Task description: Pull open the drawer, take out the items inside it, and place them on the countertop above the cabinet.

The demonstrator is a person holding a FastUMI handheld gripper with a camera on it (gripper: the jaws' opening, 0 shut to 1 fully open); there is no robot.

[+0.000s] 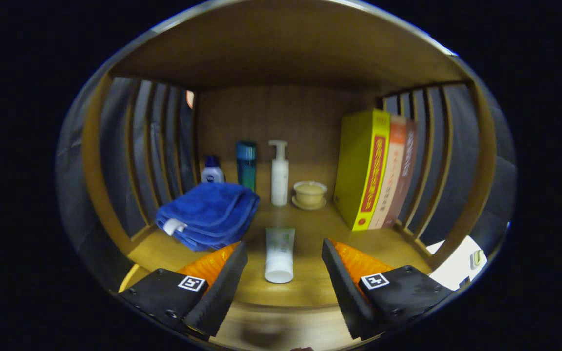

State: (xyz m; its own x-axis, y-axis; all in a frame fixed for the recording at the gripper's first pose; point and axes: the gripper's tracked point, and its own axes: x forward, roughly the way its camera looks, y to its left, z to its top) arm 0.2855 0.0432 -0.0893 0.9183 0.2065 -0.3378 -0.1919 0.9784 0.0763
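I am looking into a wooden shelf bay above the countertop [305, 287]. A pale green and white tube [279, 253] lies flat on the wood, its white cap pointing toward me. My gripper [283, 246] is open, its fingers standing wide on either side of the tube without touching it. A folded blue towel [210, 214] rests just ahead of the left finger [225, 282].
Along the back wall stand a small white bottle with a blue cap [212, 171], a teal bottle [246, 165], a white pump bottle [279, 173] and a cream lidded jar [309, 194]. Three upright books [376, 170] lean at the right. Slatted wooden sides close in the bay.
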